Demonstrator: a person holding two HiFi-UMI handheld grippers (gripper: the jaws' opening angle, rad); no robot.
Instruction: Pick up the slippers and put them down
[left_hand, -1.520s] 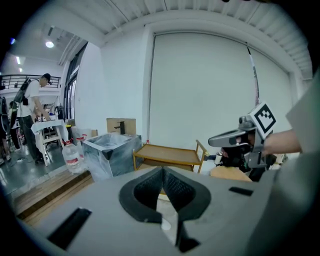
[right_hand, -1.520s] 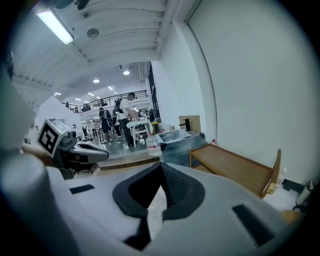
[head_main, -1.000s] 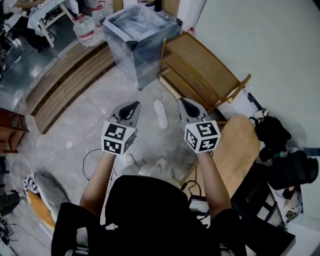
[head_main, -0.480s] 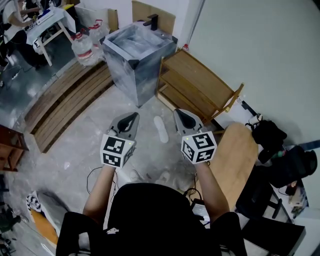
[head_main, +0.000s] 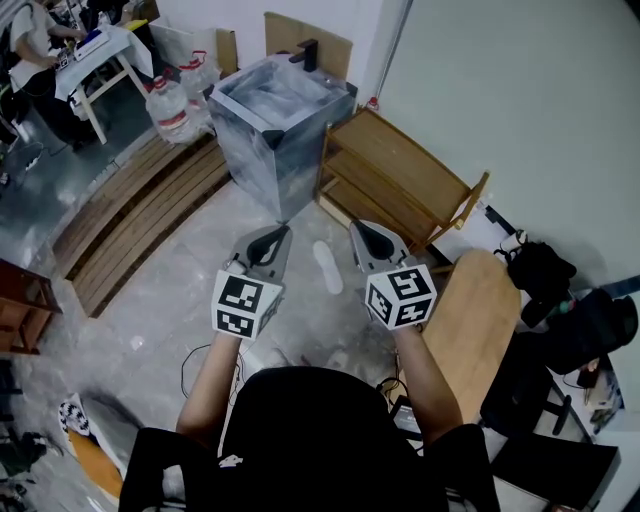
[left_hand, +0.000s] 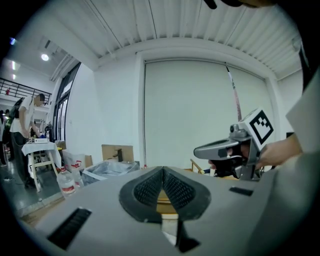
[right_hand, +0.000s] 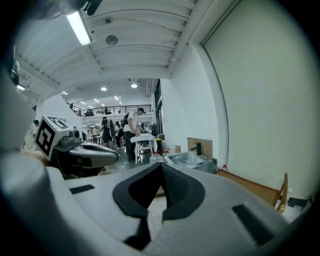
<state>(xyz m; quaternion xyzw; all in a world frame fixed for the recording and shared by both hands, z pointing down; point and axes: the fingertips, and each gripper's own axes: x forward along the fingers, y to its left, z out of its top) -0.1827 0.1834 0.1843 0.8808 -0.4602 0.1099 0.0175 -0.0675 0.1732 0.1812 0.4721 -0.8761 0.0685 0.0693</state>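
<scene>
Item under task: one white, flat, narrow slipper (head_main: 326, 266); it lies flat on the mottled grey stone floor (head_main: 170, 290), long axis running away from the person; in the head view it shows between the tips of the two grippers, near the lower edge of the slatted wooden rack (head_main: 400, 170); neither gripper touches it. Only this one slipper can be identified with certainty.

Left gripper (head_main: 281, 236): fingers closed pad to pad, nothing between them; held above the floor, pointing forward. Right gripper (head_main: 359, 229): fingers likewise closed on nothing; held beside the left one, at about the same height. Each gripper view shows the other gripper to its side.

Containers: one square grey box wrapped in clear film (head_main: 275, 125), standing on the floor just beside the rack; a black tap (head_main: 304, 48) stands at its far rim; its open top shows pale crumpled film, and what lies under that cannot be told. Two large clear water bottles with red labels (head_main: 170, 108) stand on the floor left of the box; their fill level cannot be told.

Count: slippers, one; grippers, two; grey boxes, one; water bottles, two; wooden racks, one.
</scene>
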